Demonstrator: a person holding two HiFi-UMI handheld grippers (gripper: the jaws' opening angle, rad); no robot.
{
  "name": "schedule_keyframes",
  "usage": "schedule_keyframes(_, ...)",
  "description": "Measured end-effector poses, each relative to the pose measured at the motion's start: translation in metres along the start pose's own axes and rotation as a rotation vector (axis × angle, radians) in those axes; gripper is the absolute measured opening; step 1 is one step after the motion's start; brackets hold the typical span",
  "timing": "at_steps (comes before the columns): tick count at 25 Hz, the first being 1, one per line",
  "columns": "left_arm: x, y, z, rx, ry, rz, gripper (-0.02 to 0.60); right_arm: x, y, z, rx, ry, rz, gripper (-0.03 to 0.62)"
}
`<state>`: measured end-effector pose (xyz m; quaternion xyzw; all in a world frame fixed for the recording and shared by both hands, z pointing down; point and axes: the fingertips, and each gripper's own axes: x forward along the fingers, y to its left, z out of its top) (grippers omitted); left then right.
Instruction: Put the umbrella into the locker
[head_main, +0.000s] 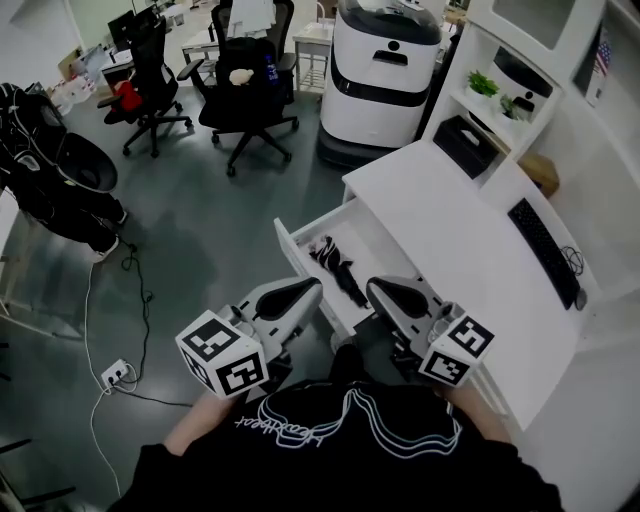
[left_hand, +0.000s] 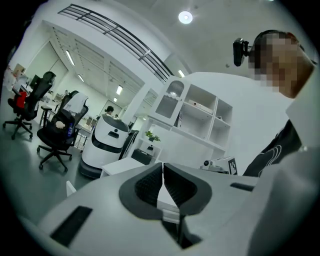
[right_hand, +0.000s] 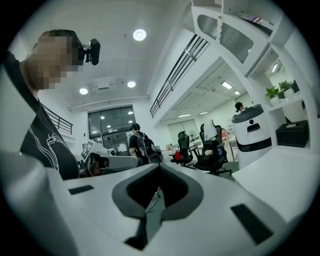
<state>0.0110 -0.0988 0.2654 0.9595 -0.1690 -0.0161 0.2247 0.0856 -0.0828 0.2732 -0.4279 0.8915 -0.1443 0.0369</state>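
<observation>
A black folded umbrella (head_main: 338, 265) lies inside the open white drawer (head_main: 296, 250) of the desk (head_main: 450, 215). My left gripper (head_main: 312, 286) hangs just above the drawer's near corner, jaws shut with nothing between them. My right gripper (head_main: 374, 286) is beside it over the drawer's near end, also shut and empty. In the left gripper view the dark pads (left_hand: 150, 185) meet at the tips of the left gripper (left_hand: 162, 166) and point level across the office. The right gripper (right_hand: 159, 169) in its own view shows closed jaws aimed at the room.
A tall white robot (head_main: 385, 75) stands behind the desk. Black office chairs (head_main: 245, 90) are at the back. A keyboard (head_main: 545, 250) lies on the desk's right side. A black bag (head_main: 50, 165) and a power strip with cables (head_main: 115, 372) are on the floor at the left.
</observation>
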Motion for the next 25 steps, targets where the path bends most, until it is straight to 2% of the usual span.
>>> schedule_keyframes(11, -0.004, 0.002, -0.014, -0.026, 0.015, 0.006, 0.008, -0.002, 0.002, -0.015, 0.068, 0.009, 0.011, 0.003)
schedule_keyframes(25, 0.032, 0.010, -0.026, -0.057, 0.054, 0.009, 0.005, -0.006, -0.035, -0.017, 0.099, 0.021, 0.002, 0.003)
